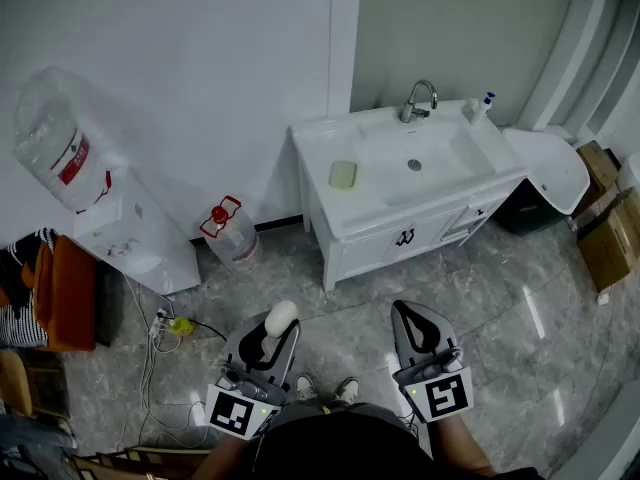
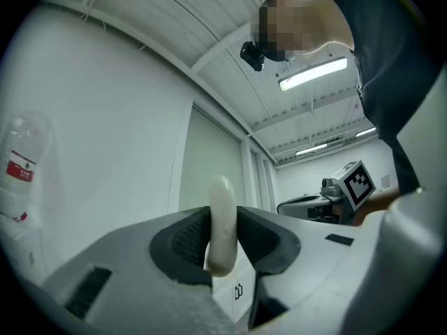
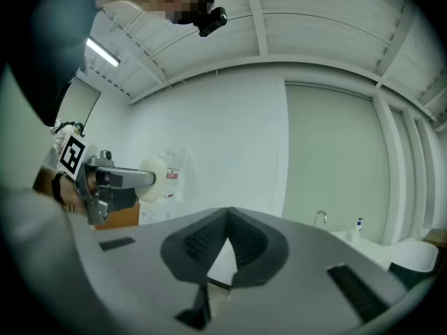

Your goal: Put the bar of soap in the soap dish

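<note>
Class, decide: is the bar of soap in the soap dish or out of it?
Out. The left claw clamps the bar of soap, well away from the soap dish on the washstand.

Soap bar (image 2: 222,222) between clamped jaws

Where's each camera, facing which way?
Head view: on the head, steeply down at floor and sink; left tongs, right tongs, shoes show.
Left gripper view: along its jaws, slightly up at wall and ceiling; torso shows.
Right gripper view: along its shut jaws, level at wall; torso shows.
Shared: all three show the clamped soap.
</note>
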`<action>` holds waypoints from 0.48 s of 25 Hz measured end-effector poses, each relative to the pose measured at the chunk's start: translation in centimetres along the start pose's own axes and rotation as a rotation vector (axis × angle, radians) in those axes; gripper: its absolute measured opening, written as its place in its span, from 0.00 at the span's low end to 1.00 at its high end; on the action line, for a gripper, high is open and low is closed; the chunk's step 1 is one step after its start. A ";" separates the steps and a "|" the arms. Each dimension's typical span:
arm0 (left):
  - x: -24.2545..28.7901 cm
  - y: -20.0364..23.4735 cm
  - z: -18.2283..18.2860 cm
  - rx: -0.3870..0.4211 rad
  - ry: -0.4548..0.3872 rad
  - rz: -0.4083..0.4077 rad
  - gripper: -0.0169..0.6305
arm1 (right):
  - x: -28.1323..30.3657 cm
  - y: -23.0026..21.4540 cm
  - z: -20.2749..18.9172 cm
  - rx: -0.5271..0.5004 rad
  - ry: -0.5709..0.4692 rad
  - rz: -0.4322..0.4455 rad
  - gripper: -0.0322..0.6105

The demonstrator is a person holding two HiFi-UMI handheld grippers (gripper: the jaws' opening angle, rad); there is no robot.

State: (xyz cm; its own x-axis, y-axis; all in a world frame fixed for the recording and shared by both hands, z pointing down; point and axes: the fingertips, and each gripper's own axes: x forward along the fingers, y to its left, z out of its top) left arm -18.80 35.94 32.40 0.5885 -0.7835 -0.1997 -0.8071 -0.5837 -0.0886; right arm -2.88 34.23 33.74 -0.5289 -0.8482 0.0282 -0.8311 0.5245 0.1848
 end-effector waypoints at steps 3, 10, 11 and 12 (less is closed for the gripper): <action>0.3 -1.0 0.0 0.001 0.022 0.000 0.19 | -0.7 -0.6 -0.2 -0.002 0.000 0.007 0.07; 1.1 -3.0 0.4 0.014 0.008 0.011 0.19 | -2.0 -1.3 -2.1 0.061 0.016 0.074 0.07; 1.0 -3.2 0.2 0.025 0.020 0.014 0.19 | -2.2 -1.4 -2.7 0.062 0.022 0.079 0.07; 0.9 -3.4 0.1 0.037 0.022 0.018 0.19 | -2.4 -1.4 -3.1 0.069 0.027 0.081 0.07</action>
State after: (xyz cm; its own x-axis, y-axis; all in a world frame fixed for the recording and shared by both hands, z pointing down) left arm -15.52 37.21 32.39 0.5747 -0.7983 -0.1799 -0.8184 -0.5617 -0.1217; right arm 0.07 35.32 36.49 -0.5911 -0.8038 0.0671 -0.7959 0.5948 0.1131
